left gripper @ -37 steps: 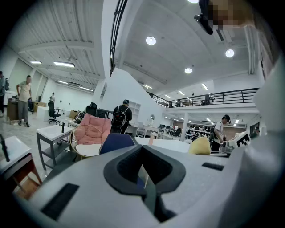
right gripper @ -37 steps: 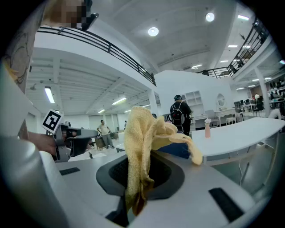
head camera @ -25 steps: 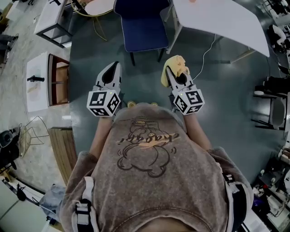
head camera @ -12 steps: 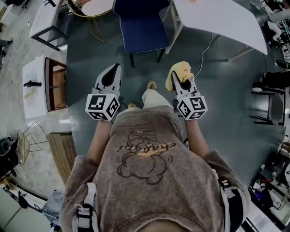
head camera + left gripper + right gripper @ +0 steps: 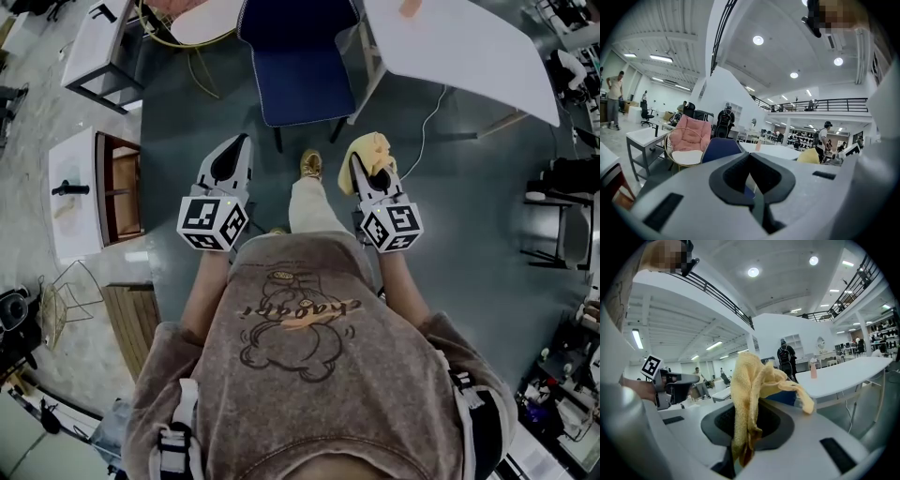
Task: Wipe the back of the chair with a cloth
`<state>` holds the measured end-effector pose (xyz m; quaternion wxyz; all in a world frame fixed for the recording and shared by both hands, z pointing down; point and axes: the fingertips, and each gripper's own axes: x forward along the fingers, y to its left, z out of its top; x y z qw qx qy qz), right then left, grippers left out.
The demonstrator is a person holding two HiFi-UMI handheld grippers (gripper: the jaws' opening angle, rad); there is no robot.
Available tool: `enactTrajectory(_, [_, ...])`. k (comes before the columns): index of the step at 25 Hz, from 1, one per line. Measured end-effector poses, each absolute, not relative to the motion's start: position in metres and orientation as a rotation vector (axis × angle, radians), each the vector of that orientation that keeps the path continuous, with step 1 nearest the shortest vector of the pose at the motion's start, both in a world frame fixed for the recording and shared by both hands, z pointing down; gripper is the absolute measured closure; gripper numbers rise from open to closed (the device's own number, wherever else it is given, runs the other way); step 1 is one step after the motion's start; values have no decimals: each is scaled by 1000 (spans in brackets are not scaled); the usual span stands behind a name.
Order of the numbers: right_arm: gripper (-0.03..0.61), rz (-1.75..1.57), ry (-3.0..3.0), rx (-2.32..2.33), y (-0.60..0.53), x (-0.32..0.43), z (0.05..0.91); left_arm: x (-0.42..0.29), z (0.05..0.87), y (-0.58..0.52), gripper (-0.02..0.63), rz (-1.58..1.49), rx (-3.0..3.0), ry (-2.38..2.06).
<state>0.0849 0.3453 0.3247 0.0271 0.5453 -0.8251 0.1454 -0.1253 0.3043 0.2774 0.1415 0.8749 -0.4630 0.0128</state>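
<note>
One blue chair (image 5: 302, 66) at 12 o'clock, untouched. One yellow cloth (image 5: 370, 148) bunched in right gripper (image 5: 360, 169), fingers (image 5: 780, 426) clamped on it. Left gripper (image 5: 236, 145) empty, fingers (image 5: 780, 180) pressed together. Since half-second ago: person's foot (image 5: 310, 165) stepped forward, chair nearer.

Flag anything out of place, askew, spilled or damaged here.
Nothing stands out. The right claw is shut on the yellow cloth, the left claw is shut and empty, and the blue chair stands upright ahead, untouched.
</note>
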Motion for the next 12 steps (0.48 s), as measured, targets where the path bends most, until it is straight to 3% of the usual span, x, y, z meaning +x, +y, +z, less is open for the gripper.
enactTrajectory(12, [508,483,-2551,1640,223,104,326,-101,275,182,604,44,2501,-1335])
